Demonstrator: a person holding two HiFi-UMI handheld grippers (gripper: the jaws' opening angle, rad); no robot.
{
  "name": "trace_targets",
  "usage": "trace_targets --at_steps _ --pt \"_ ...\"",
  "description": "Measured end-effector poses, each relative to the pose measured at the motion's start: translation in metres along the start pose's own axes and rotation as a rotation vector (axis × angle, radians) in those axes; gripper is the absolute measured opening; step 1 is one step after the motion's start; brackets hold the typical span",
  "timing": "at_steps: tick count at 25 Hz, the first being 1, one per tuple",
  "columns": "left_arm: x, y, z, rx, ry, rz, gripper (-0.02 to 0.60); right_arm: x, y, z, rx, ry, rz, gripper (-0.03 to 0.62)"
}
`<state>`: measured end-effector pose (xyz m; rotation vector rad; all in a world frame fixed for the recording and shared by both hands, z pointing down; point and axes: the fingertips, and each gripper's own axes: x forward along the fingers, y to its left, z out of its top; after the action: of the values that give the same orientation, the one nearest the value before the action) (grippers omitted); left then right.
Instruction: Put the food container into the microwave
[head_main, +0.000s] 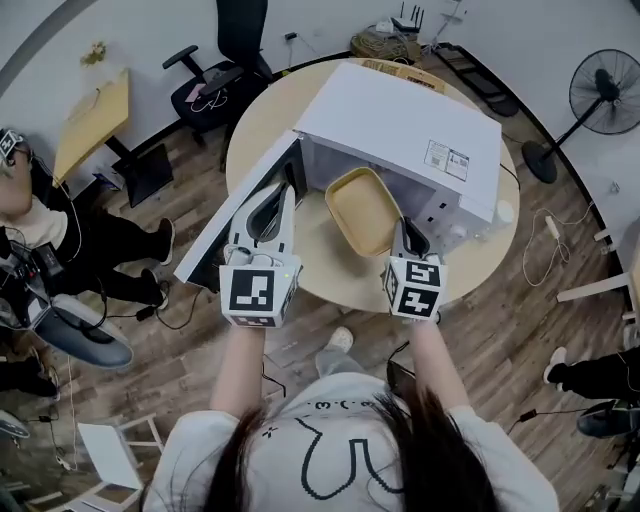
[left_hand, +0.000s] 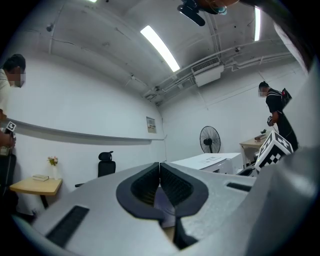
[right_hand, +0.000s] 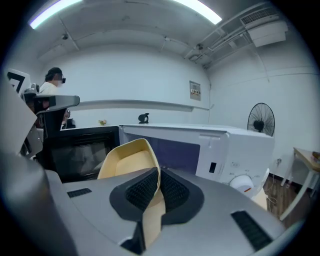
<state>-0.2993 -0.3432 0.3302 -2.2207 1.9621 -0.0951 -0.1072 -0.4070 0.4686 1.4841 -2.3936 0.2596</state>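
Note:
The white microwave (head_main: 400, 125) stands on the round table (head_main: 330, 280) with its door (head_main: 235, 215) swung open to the left. An empty yellow food container (head_main: 362, 208) hangs tilted just in front of the oven's opening. My right gripper (head_main: 400, 228) is shut on its near right rim. In the right gripper view the container (right_hand: 125, 160) rises from between the right gripper's (right_hand: 159, 176) pads, with the microwave (right_hand: 235, 150) and its dark door (right_hand: 80, 150) behind. My left gripper (head_main: 289, 188) is beside the open door, its jaws together and nothing seen between them (left_hand: 160, 169).
An office chair (head_main: 225, 70) and a small wooden table (head_main: 95, 120) stand beyond the round table at the left. A floor fan (head_main: 605, 95) is at the right. A person (head_main: 40, 240) sits at the far left, and cables lie on the wooden floor.

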Motion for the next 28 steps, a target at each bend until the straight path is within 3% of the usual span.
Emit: trace_targets --at_steps 10,18,25,28 --pt "0.038 -0.003 -0.01 -0.002 -0.009 -0.083 0.009 0.058 -0.016 -0.034 0.21 0.114 -0.064 0.04" --pt "0.047 0.002 -0.004 0.01 -0.031 -0.114 0.009 0.096 -0.024 -0.027 0.231 0.102 -0.138 0.04" --pt "0.054 0.002 0.003 0.056 -0.04 -0.177 0.009 0.131 -0.043 -0.036 0.407 0.097 -0.253 0.04" --pt "0.057 0.006 0.007 0.02 -0.047 -0.194 0.009 0.14 -0.05 -0.039 0.448 0.078 -0.304 0.04"
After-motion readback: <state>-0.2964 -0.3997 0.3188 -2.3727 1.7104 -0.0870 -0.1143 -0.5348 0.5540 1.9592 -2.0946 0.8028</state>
